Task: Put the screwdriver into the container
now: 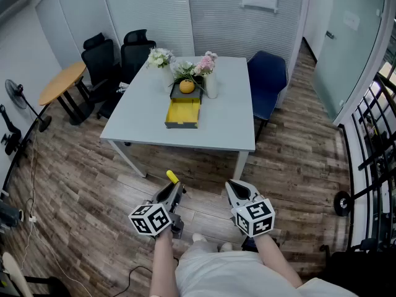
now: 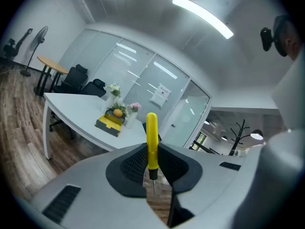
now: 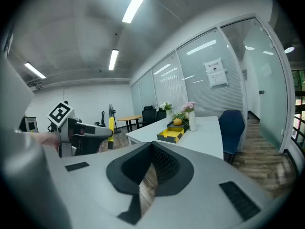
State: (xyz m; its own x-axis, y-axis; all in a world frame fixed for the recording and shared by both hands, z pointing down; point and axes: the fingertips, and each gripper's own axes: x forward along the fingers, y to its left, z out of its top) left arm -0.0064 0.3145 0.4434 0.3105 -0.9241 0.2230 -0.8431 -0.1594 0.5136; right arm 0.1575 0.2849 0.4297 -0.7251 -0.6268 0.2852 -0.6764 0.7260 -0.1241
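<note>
Wood floor all round, white tabletop in the middle of the room, a blue chair at its right end and black office chairs off its far left corner. The container, a dark box with a yellow inside, lies open on the tabletop toward the far edge. Touching its back are vases of flowers and what looks like an orange, too small to be sure. The person stands back from the tabletop with both tools held over the floor, pointing slightly down toward it. The left hand-held gripper is clenched on the screwdriver: the yellow handle sticks out past the pads and the thin metal shaft runs back between them. So the screwdriver is in the air over the floor, well apart from the container. The right hand-held gripper is just beside the left, its jaws closed tip to tip with nothing between them.
</note>
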